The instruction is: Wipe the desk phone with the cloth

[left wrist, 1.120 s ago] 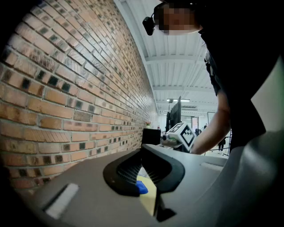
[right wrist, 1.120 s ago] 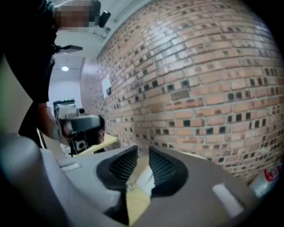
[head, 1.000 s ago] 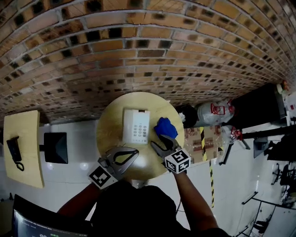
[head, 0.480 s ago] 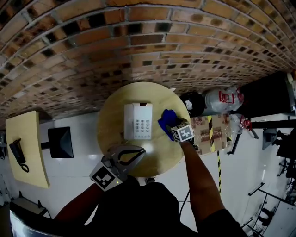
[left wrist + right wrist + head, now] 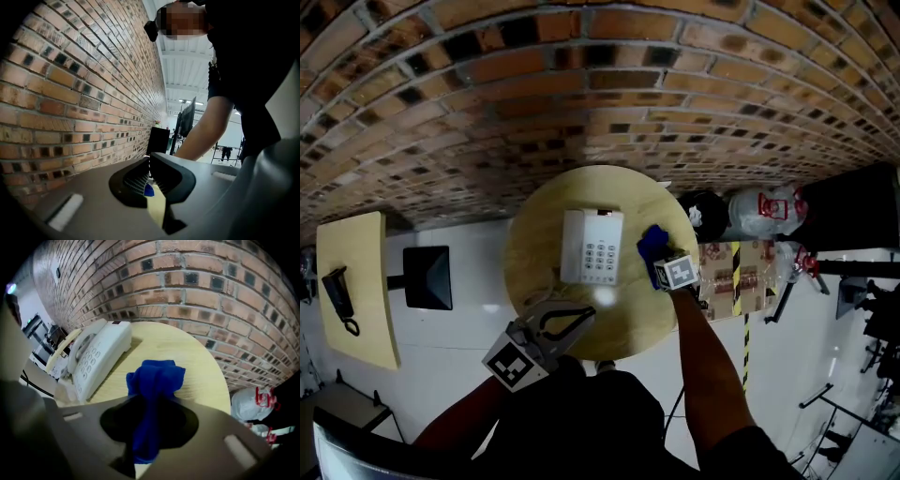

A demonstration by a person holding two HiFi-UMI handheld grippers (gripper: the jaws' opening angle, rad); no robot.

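Cloth [image 5: 153, 385], blue and bunched, judged soft and light, on round counter [image 5: 534, 258] just beside desk phone [image 5: 593, 247], best taken at its gathered middle, where right gripper [image 5: 656, 258] fingers have just been closing to pinch it; left gripper [image 5: 581, 317] fingers pressed together, empty.

Right hand-held gripper [image 5: 659, 259] steeply down, jaws just closed on cloth [image 5: 651, 242]; left hand-held gripper [image 5: 589, 315] level, jaws together.
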